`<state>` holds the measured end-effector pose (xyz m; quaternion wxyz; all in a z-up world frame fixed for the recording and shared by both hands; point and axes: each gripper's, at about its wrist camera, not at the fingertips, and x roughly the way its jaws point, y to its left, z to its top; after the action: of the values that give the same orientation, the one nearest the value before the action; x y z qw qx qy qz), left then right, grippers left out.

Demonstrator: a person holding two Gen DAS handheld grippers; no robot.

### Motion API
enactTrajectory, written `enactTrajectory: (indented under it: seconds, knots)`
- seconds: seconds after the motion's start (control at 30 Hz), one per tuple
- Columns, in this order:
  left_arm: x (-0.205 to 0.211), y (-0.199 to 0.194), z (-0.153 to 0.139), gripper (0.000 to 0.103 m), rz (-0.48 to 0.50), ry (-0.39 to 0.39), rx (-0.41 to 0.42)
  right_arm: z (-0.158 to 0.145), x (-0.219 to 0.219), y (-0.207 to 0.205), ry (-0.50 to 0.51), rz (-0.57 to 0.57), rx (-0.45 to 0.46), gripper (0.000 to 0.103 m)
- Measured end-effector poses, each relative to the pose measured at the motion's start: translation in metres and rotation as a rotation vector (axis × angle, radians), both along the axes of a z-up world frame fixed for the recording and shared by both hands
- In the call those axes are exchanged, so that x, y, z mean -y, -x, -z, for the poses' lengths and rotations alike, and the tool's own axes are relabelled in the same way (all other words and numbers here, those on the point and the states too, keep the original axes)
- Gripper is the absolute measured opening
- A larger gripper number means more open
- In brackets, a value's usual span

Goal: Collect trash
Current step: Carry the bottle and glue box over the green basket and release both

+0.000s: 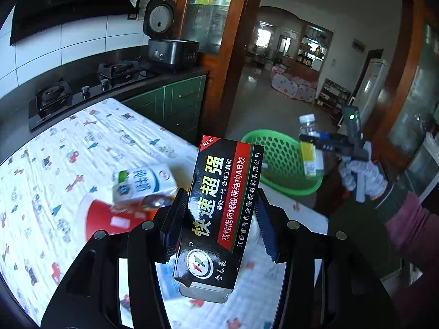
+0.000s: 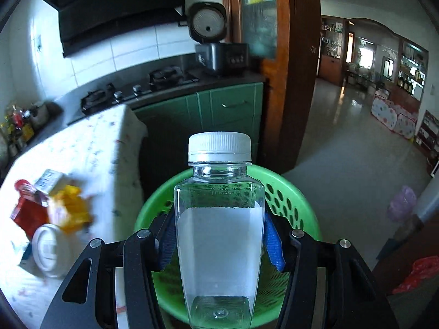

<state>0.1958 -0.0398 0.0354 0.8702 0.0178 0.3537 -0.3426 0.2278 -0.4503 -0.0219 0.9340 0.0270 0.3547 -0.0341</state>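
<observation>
Beside printed tablecloth (image 1: 82,148), green basket (image 2: 296,200) w/ kitchen behind.

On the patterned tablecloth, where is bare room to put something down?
The tablecloth is bare from the gas stove side down to the milk carton. It is crowded around the carton, red packet and white lid.

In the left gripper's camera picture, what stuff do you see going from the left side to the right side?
Red cup → milk carton → black glue box held by the left gripper → green basket → clear bottle in the right gripper → gloved right hand.
</observation>
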Motion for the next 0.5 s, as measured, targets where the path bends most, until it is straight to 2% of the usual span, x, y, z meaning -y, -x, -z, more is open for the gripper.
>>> enactTrajectory:
  seconds: [0.07,0.27,0.37,0.43,0.5]
  knots:
    - [0.015,-0.005,-0.001,0.049,0.006,0.016,-0.012,0.014,0.007,-0.013,0.015,0.011,-0.017,0.053]
    - [0.065,-0.022,-0.002,0.049,0.041,0.049,-0.033,0.053,0.038,-0.035,-0.051,0.056,-0.068,0.053]
    - [0.091,-0.028,-0.002,0.049,0.060,0.066,-0.045,0.056,0.044,-0.035,-0.070,0.058,-0.059,0.054]
    - [0.109,-0.035,0.000,0.049,0.070,0.071,-0.061,0.054,0.047,-0.032,-0.074,0.055,-0.048,0.063]
    - [0.128,-0.041,0.003,0.049,0.079,0.066,-0.075,0.050,0.049,-0.026,-0.078,0.053,-0.035,0.064]
